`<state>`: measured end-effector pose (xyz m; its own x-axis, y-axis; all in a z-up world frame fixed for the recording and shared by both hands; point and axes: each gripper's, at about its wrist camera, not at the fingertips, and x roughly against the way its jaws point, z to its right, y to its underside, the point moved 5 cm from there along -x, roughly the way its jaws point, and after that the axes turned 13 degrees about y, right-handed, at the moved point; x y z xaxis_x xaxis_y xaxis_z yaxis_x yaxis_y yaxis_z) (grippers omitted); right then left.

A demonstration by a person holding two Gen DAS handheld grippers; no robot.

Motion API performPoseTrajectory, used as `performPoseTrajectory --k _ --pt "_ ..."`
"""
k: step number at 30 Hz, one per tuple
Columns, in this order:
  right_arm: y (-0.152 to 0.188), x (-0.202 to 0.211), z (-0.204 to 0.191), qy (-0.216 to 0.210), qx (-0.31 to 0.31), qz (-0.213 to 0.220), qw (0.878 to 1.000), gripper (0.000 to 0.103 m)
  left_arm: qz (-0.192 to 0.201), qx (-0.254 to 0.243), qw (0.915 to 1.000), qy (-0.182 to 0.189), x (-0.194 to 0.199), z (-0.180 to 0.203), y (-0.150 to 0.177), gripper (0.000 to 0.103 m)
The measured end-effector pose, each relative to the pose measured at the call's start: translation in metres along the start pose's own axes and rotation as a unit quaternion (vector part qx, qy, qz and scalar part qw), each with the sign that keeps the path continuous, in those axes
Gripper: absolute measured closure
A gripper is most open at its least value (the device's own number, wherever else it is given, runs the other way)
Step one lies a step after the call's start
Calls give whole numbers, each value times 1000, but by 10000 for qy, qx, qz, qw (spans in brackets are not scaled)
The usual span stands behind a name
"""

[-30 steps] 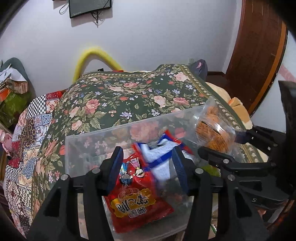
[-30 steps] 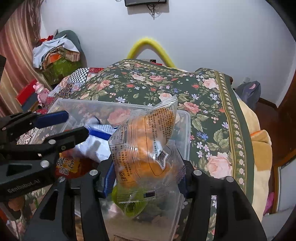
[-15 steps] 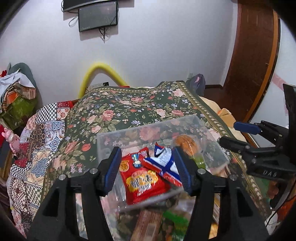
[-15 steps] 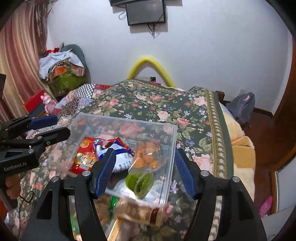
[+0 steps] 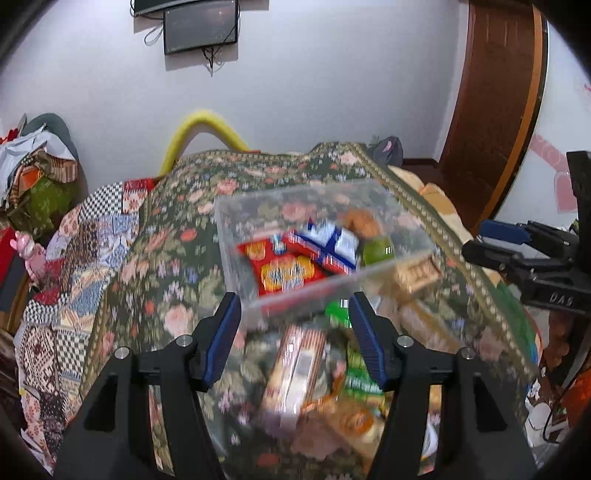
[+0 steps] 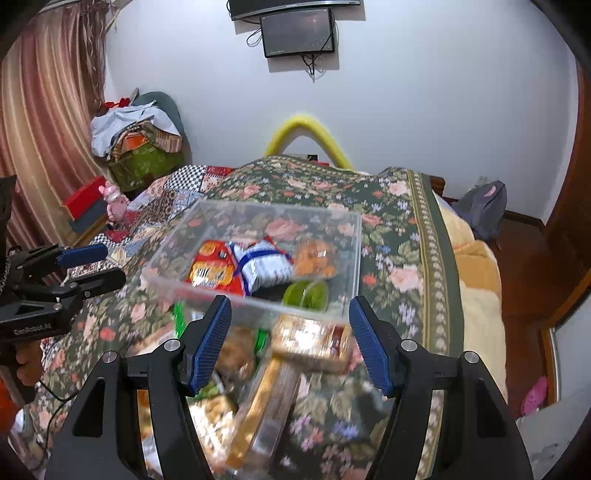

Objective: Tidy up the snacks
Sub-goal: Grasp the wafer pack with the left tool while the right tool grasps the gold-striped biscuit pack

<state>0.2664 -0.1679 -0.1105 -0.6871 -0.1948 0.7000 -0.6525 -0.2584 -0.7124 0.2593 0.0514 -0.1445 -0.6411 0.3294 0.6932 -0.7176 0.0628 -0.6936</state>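
Observation:
A clear plastic bin (image 5: 236, 236) (image 6: 354, 236) sits on the floral bedspread. It holds a red snack packet (image 5: 284, 273) (image 6: 210, 269), a white and blue packet (image 5: 332, 240) (image 6: 262, 262), an orange snack bag (image 5: 360, 219) (image 6: 314, 256) and a green item (image 5: 376, 249) (image 6: 306, 293). My left gripper (image 5: 293, 345) is open and empty, above loose snacks in front of the bin. My right gripper (image 6: 290, 341) is open and empty, also short of the bin. Several loose packets (image 5: 295, 369) (image 6: 310, 341) lie blurred under both grippers.
The floral bedspread (image 5: 177, 266) (image 6: 388, 236) covers the bed. The bed's right edge (image 6: 476, 295) drops to a wooden floor. A yellow foam arch (image 6: 306, 129) and a wall screen (image 6: 297, 33) are behind. Clutter is piled at the far left (image 6: 136, 147).
My right gripper let go of the orange snack bag, which now lies in the bin. Both grippers pulled back and up from the bin, and loose snacks came into view below.

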Motion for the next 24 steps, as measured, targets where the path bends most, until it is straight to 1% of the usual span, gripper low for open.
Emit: performPoseTrajectory --k 5,10,15,18,20,22,24 --pt "23 -5 -3 -67 -70 -220 9997 40 -169 211 9996 -5 -9 -11 29 43" --pt "51 -20 -11 -54 3 -550 9985 40 -515 445 9977 -12 -36 -27 53 43" --pt "72 -36 -19 -137 7 -842 9964 40 -770 637 9949 94 -62 -35 69 43" --pt "79 -44 -23 -193 35 -898 9958 40 -884 715 9934 174 -76 -37 74 42" --pt "82 -49 -25 -238 7 -951 9952 40 -906 738 9927 295 -84 -37 76 42" --pt "85 -54 -25 -257 -17 -1010 9946 41 -952 694 9929 195 -90 -38 78 42" --pt "88 -57 -26 -286 -72 -1042 9941 46 -929 631 9936 63 -93 -41 80 41"
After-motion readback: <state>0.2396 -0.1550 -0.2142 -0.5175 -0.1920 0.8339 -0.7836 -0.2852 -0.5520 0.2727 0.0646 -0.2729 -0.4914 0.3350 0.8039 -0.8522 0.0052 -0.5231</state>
